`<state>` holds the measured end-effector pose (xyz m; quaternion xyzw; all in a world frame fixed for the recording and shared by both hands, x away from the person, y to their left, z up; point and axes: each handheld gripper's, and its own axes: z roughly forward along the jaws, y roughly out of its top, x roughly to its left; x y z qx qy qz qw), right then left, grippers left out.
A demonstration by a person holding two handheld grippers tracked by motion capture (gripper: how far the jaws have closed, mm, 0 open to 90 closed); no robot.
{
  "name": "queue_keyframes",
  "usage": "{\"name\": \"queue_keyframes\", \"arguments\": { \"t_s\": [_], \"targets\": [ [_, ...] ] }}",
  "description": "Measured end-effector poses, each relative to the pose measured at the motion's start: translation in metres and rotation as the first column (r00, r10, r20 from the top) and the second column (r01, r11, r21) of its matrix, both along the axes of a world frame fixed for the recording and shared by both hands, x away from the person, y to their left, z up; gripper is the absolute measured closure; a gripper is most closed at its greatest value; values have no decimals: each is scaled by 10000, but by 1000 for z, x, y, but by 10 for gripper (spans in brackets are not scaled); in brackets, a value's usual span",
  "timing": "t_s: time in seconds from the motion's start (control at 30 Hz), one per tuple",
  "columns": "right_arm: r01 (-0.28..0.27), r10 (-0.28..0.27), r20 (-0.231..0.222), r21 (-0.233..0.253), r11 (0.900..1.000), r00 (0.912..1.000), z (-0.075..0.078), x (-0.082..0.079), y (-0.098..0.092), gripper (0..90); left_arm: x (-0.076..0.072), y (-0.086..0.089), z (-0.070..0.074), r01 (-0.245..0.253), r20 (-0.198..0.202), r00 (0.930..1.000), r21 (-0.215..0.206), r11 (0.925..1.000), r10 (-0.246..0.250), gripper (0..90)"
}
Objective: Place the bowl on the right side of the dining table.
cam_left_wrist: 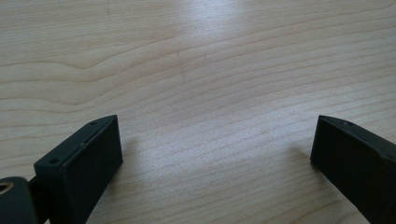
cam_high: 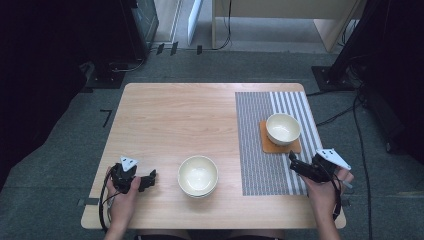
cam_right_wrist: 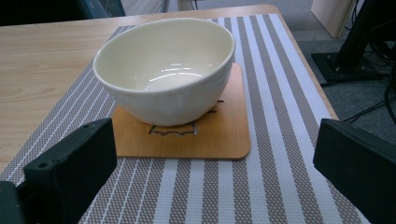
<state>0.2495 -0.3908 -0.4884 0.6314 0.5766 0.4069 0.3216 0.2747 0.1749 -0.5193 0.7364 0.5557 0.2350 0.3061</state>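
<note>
A cream bowl (cam_high: pixel 283 128) (cam_right_wrist: pixel 166 70) stands on a wooden coaster (cam_high: pixel 266 146) (cam_right_wrist: pixel 224 133), which lies on a grey striped placemat (cam_high: pixel 255 145) (cam_right_wrist: pixel 280 93) at the table's right. My right gripper (cam_high: pixel 291 157) (cam_right_wrist: pixel 212 172) hovers just in front of that coaster, open and empty, jaws wide apart. Stacked cream bowls (cam_high: pixel 198 175) sit near the front middle of the table. My left gripper (cam_high: pixel 151 175) (cam_left_wrist: pixel 217 161) rests low at the front left, left of the stack, open over bare wood.
The light wooden table (cam_high: pixel 175 115) has bare room across its left and back. Past its far edge are grey carpet, cables (cam_high: pixel 345 112) and furniture legs (cam_high: pixel 330 30). The table's right edge lies just beyond the placemat.
</note>
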Motion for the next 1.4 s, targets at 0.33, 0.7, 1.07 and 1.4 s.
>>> {"name": "queue_keyframes", "arguments": {
  "t_s": [0.33, 0.7, 1.07, 1.4],
  "targets": [
    [14, -16, -216, -123, 9999, 9998, -12, -18, -7, 0, 0, 0, 0, -7, 4, 10000, 1, 10000, 7, 18],
    [7, -19, -506, -234, 9997, 9987, -21, -34, -14, 0, 0, 0, 0, 2, 6, 10000, 8, 10000, -2, 18],
    [-265, 208, -969, -570, 9980, 9951, -29, -46, -15, 0, 0, 0, 0, 11, 4, 10000, 30, 10000, -11, 18],
    [-256, 156, -1537, -638, 9976, 9880, -33, -54, -22, 0, 0, 0, 0, 13, -1, 10000, 22, 10000, -13, 18]
  ]
}}
